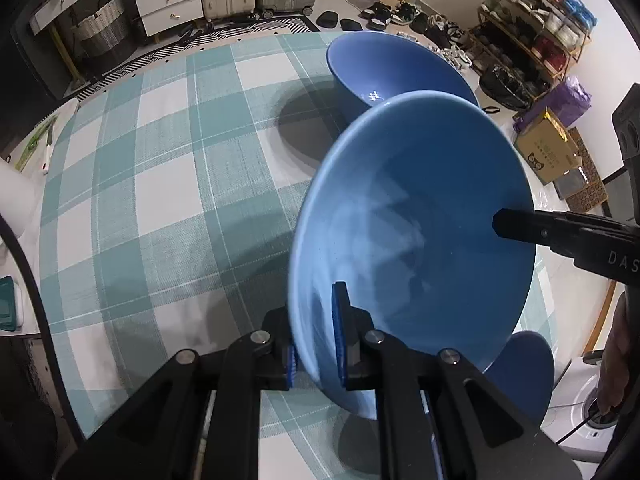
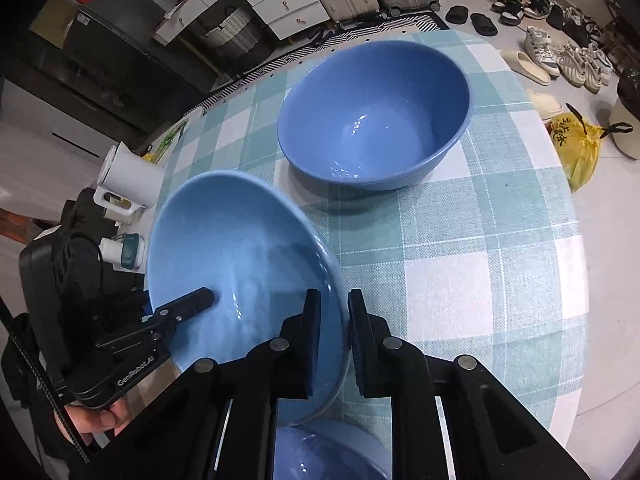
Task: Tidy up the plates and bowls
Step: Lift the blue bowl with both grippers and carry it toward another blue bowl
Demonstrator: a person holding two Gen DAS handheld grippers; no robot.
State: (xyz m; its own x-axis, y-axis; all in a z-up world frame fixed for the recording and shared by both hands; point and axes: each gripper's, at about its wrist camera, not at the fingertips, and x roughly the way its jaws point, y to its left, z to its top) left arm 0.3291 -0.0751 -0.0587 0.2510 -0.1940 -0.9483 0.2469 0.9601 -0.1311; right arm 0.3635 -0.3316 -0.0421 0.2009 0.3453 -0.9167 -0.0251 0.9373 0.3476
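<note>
A blue bowl [image 1: 420, 216] [image 2: 244, 264] is held tilted above the checked table between both grippers. My left gripper [image 1: 316, 344] is shut on its near rim; it shows in the right wrist view [image 2: 200, 300] at the bowl's left rim. My right gripper [image 2: 334, 336] is shut on the opposite rim; it shows in the left wrist view [image 1: 508, 226] at the right. A second blue bowl [image 1: 392, 72] [image 2: 376, 116] stands upright on the table farther back. A third blue dish [image 1: 524, 368] [image 2: 320, 452] lies below the held bowl, mostly hidden.
The round table [image 1: 160, 184] [image 2: 480, 240] has a teal-and-white checked cloth. A white jug [image 2: 128, 176] and small containers stand at its left edge. Shoes, a shoe rack [image 1: 532, 28], boxes, suitcases and drawers are on the floor beyond.
</note>
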